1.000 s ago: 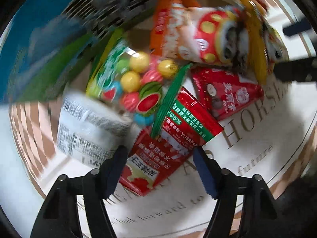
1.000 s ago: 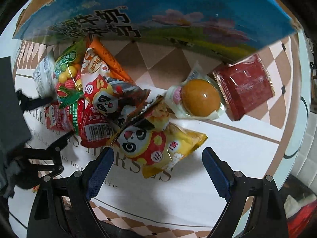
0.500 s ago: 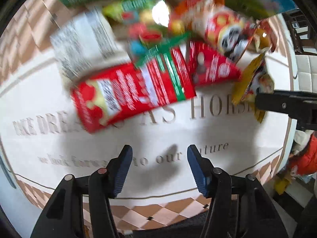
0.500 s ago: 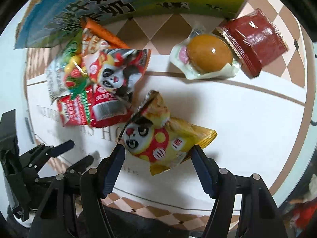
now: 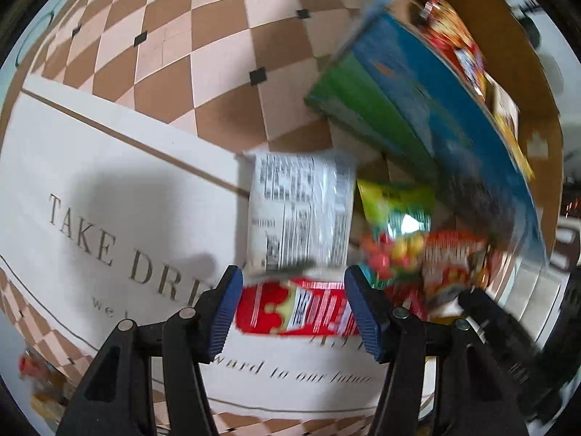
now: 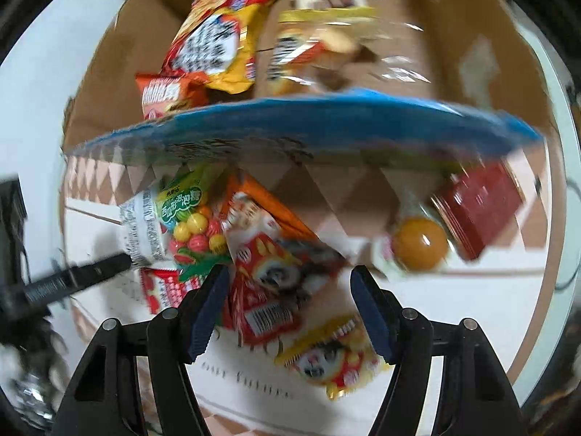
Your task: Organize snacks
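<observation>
My left gripper [image 5: 292,307] is open, its blue pads on either side of a red snack packet [image 5: 294,312] lying on the table; whether the pads touch it is blurred. Behind it lie a white packet [image 5: 299,210] and a candy-ball bag [image 5: 397,225]. My right gripper [image 6: 290,307] is open above a red panda packet [image 6: 276,279]; the yellow panda packet [image 6: 334,359] lies just below the right finger. A cardboard box with a blue flap [image 6: 308,134] stands behind and holds several snack bags [image 6: 218,40]. The left gripper's finger [image 6: 72,279] shows in the right wrist view.
An orange jelly cup [image 6: 419,243] and a dark red packet [image 6: 479,207] lie at the right, by the box. The table [image 5: 109,196] has a white mat with lettering and a brown checkered border. The box [image 5: 417,101] stands at the right in the left wrist view.
My left gripper swung left and came down onto the red packet. My right gripper moved up and forward from the yellow panda packet toward the red one and the box.
</observation>
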A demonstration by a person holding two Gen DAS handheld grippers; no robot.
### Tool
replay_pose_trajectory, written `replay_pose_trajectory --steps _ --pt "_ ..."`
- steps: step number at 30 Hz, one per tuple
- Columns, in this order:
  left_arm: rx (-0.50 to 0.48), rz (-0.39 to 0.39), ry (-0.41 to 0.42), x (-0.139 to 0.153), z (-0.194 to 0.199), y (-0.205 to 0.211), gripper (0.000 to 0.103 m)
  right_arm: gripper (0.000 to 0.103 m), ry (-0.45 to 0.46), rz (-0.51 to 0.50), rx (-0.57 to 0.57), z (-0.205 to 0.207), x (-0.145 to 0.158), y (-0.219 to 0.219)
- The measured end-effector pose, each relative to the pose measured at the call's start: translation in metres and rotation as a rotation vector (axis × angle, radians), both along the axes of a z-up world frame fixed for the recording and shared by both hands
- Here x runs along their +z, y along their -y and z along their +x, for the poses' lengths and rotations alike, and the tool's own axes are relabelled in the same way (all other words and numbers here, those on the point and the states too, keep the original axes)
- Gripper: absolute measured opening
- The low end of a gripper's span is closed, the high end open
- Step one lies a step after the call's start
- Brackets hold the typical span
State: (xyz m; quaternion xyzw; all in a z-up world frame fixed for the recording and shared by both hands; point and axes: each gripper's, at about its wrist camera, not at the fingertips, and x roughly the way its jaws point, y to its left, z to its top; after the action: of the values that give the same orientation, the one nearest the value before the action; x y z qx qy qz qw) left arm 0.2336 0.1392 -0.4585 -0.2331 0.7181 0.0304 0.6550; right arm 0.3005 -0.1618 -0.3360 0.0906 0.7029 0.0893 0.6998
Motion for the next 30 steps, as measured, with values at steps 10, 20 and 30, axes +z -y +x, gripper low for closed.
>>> replay_pose_trajectory --steps 10,20,30 --pt "-0.116 0.157 -0.019 -0.013 0.045 0.026 0.061 0.039 -0.102 -0.085 0.077 0.008 -0.038 -0.033" --pt "-0.209 0.216 0.01 -0.01 0.004 0.026 0.059 0.074 -0.168 0.103 -0.075 -0.01 -0.019 0.009" --pt "-0.203 0.226 -0.007 -0.026 0.007 0.027 0.071 0.074 -0.012 -0.015 -0.013 0.034 -0.006 -0.024"
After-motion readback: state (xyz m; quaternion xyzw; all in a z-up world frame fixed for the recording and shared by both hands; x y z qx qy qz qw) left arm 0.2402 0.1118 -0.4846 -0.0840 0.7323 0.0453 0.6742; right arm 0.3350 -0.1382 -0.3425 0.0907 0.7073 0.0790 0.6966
